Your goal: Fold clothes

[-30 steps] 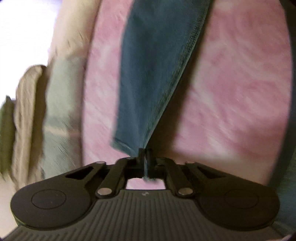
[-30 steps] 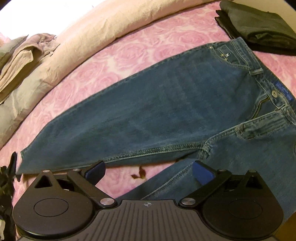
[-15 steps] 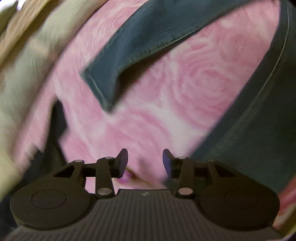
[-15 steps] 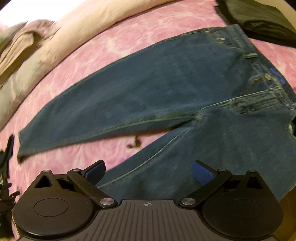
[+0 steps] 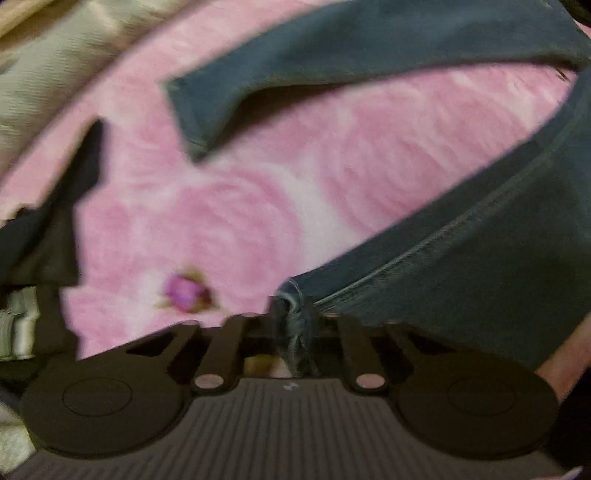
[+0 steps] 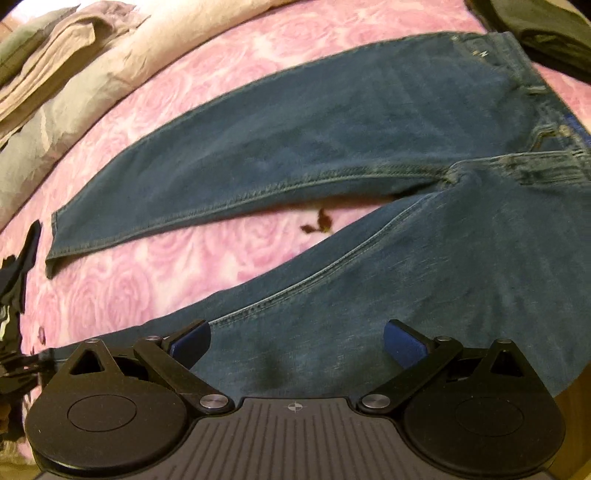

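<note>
The jeans (image 6: 332, 155) lay spread flat on the pink rose bedspread (image 6: 155, 280), legs parted in a V, waistband far beyond the right gripper's right finger. The near leg (image 6: 406, 280) ran straight ahead of and under the right gripper (image 6: 297, 341), whose jaws stood wide with denim below them but nothing pinched. The far leg (image 5: 332, 55) lay well ahead of both grippers.

The left gripper (image 5: 293, 332) had just been closing, and its fingers met on the near leg's hem (image 5: 291, 295), a bunched fold of cuff caught between the tips, the rest of that leg trailing off to the right of them.

The step in hand looked like the first fold: bringing the near leg over onto the far one. With the cuff secured, the next move likely called for the right gripper to come down and pinch the same leg higher up, so both could lift and carry it across without the denim sagging or twisting.

A beige quilt (image 6: 122, 62) lay beyond the far leg; dark clothes (image 6: 535, 33) sat past the waistband.
</note>
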`<control>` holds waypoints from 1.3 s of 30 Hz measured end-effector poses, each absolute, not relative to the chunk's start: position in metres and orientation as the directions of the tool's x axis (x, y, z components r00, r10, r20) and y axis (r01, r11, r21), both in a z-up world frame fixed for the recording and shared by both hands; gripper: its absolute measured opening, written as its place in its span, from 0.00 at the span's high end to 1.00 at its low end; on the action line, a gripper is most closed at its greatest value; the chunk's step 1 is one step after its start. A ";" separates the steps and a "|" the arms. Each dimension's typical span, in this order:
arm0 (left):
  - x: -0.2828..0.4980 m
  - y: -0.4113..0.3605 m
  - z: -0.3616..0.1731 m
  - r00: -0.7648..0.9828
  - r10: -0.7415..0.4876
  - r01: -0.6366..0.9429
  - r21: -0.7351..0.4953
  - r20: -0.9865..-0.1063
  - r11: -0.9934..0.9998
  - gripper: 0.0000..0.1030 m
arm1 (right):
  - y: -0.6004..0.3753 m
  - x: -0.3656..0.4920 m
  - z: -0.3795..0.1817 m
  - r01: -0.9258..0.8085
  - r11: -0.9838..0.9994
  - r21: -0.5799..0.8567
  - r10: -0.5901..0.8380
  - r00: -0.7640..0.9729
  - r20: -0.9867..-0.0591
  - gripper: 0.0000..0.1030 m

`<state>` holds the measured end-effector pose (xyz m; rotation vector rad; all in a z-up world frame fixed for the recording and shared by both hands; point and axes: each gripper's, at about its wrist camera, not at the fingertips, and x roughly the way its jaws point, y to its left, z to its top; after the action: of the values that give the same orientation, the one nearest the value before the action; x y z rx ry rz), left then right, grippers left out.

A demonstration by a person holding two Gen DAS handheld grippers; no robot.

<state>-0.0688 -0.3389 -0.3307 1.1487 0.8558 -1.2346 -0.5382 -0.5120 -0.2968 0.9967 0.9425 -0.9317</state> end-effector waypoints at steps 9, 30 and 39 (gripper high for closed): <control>-0.071 -0.344 -0.337 0.213 -0.166 0.971 0.227 -0.963 -0.068 0.84 | -0.505 -0.575 -0.275 0.958 0.156 0.241 -0.258 0.275 -0.926 0.01; -0.355 -0.458 -0.273 -0.124 -0.368 0.885 0.065 -0.921 -0.462 0.69 | -0.569 -0.813 -0.236 0.973 -0.077 0.218 -0.475 0.156 -0.866 0.01; -0.532 -0.556 -0.302 -0.259 -0.356 0.787 0.017 -0.898 -0.616 0.69 | -0.687 -0.843 -0.278 0.922 0.263 0.284 -0.341 0.365 -0.866 0.01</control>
<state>-0.5318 -0.5563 -0.3018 1.2247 0.5757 -1.9471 -0.8426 -0.6867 -0.2778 0.9207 0.7739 -0.9800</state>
